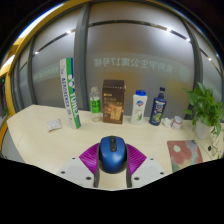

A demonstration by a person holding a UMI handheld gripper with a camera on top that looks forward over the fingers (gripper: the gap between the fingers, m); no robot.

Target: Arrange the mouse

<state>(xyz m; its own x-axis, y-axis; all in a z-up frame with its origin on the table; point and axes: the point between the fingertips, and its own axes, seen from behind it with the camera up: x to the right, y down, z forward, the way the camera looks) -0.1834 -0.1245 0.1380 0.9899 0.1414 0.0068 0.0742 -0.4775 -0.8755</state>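
A: What's on the desk (40, 115)?
B: Back row w/ tall green-white box (70, 92), green bottle (95, 103), brown carton (114, 101), 2 bottles, plant (206, 108). All well beyond.
A: Mouse (111, 152)?
B: Blue, glossy, rounded, btwn the fingers. Gripper (111, 168) looks clamped on it, pads (90, 155) touching both sides.

Claw (112, 168) — pale grey fingers, magenta pads (91, 155)

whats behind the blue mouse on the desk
The blue mouse stands between the gripper fingers. Beyond it, at the glass wall, stand a brown box, a green bottle and a white bottle. The desk under the mouse is hidden.
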